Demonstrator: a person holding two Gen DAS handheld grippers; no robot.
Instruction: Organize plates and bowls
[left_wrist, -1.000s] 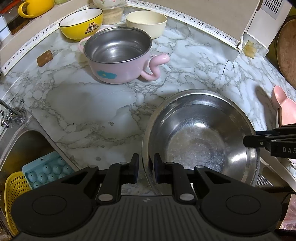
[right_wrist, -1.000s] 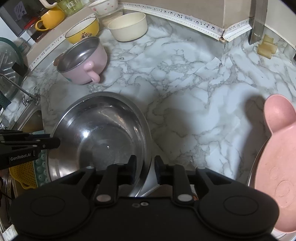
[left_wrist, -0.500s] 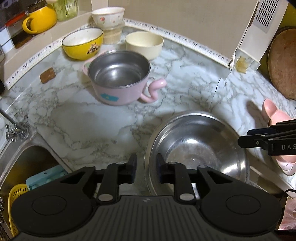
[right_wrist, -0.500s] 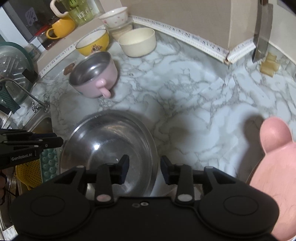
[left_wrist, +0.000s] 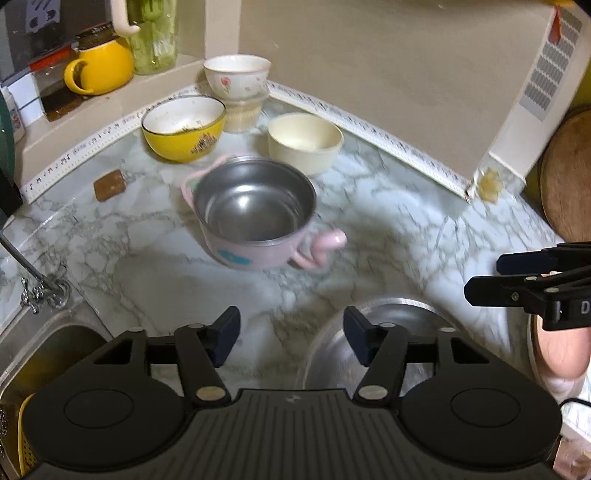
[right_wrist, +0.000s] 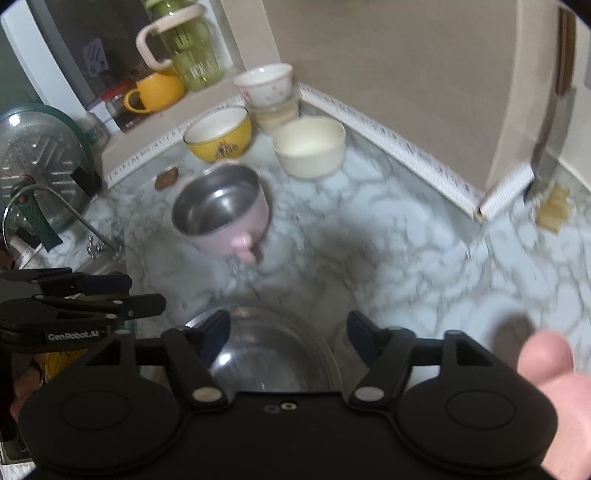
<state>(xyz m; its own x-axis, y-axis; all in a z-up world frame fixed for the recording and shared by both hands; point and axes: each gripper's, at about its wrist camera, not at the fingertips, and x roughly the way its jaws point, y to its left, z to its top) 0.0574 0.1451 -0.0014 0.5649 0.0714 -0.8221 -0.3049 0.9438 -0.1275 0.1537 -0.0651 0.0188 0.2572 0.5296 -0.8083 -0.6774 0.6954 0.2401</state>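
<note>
Left hand-held gripper (left_wrist: 290, 339) (jaws apart) just beside steel bowl (left_wrist: 384, 354)

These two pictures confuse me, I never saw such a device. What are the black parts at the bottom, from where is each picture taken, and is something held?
No robot is here: a person holds a two-finger gripper in each hand, and each has a fisheye camera looking forward along its fingers. One picture comes from the left gripper, the other from the right gripper; the black parts below are their own fingers. Each also shows in the other's view, at the side. Both are open and hold nothing.

On the marble counter stand a large steel bowl nearest, a pink pot with a steel inside, a yellow bowl, a cream bowl and a small white bowl on a container. A pink plate is at the right.
</note>
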